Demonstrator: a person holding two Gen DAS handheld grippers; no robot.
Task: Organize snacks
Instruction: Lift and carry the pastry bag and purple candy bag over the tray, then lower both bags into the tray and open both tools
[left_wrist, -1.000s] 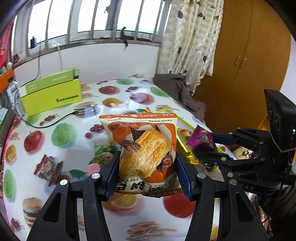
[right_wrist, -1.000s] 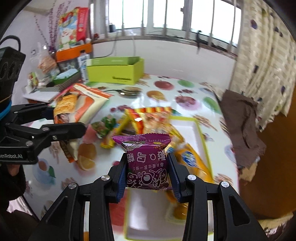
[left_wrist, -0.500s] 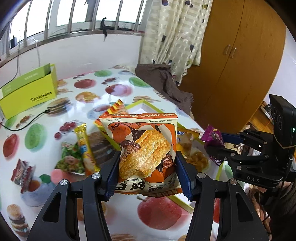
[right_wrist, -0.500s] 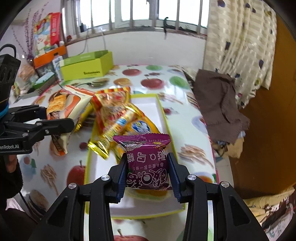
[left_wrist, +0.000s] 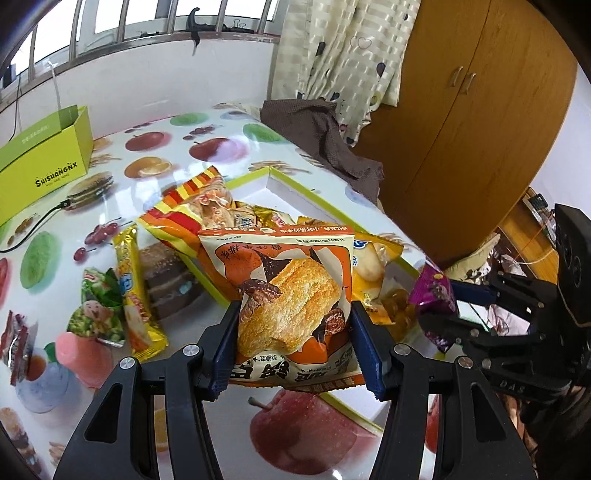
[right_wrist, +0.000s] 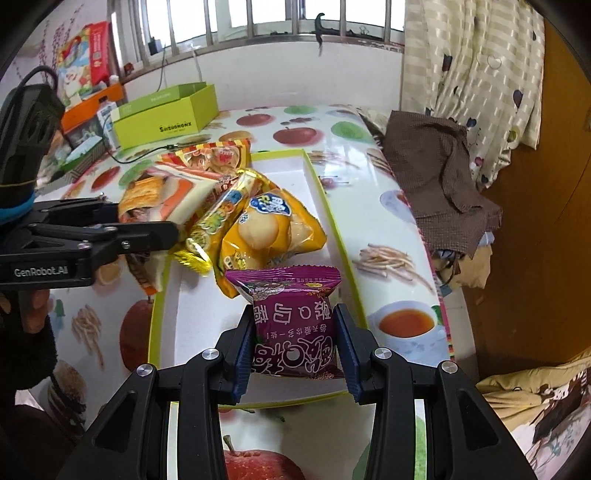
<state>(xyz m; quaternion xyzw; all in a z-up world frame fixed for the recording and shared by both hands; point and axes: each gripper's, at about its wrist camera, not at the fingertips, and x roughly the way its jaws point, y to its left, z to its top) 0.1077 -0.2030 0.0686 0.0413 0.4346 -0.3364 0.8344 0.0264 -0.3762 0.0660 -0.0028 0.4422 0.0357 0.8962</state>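
My left gripper (left_wrist: 293, 339) is shut on an orange and white snack bag (left_wrist: 288, 295), held above the near left edge of a white tray with a green rim (left_wrist: 295, 192). My right gripper (right_wrist: 295, 339) is shut on a purple snack packet (right_wrist: 291, 317) over the near end of the same tray (right_wrist: 280, 166). In the tray lie a yellow bag of round snacks (right_wrist: 266, 229), a gold bar packet (right_wrist: 218, 218) and a red and yellow striped bag (right_wrist: 210, 155). The left gripper (right_wrist: 162, 232) shows at the left of the right wrist view, the right gripper (left_wrist: 454, 306) at the right of the left wrist view.
Loose snacks lie on the fruit-print tablecloth left of the tray: a yellow bar (left_wrist: 135, 291), a green packet (left_wrist: 98, 310), a red packet (left_wrist: 16, 343). A lime-green box (right_wrist: 166, 114) and a cable (left_wrist: 37, 229) sit at the back. A brown cloth (right_wrist: 436, 166) hangs over the right table edge by a wooden wardrobe (left_wrist: 480, 110).
Both grippers moved right and down, from over the tablecloth to over the tray, each still gripping its packet. The tray and its snacks now fill the middle of both views.
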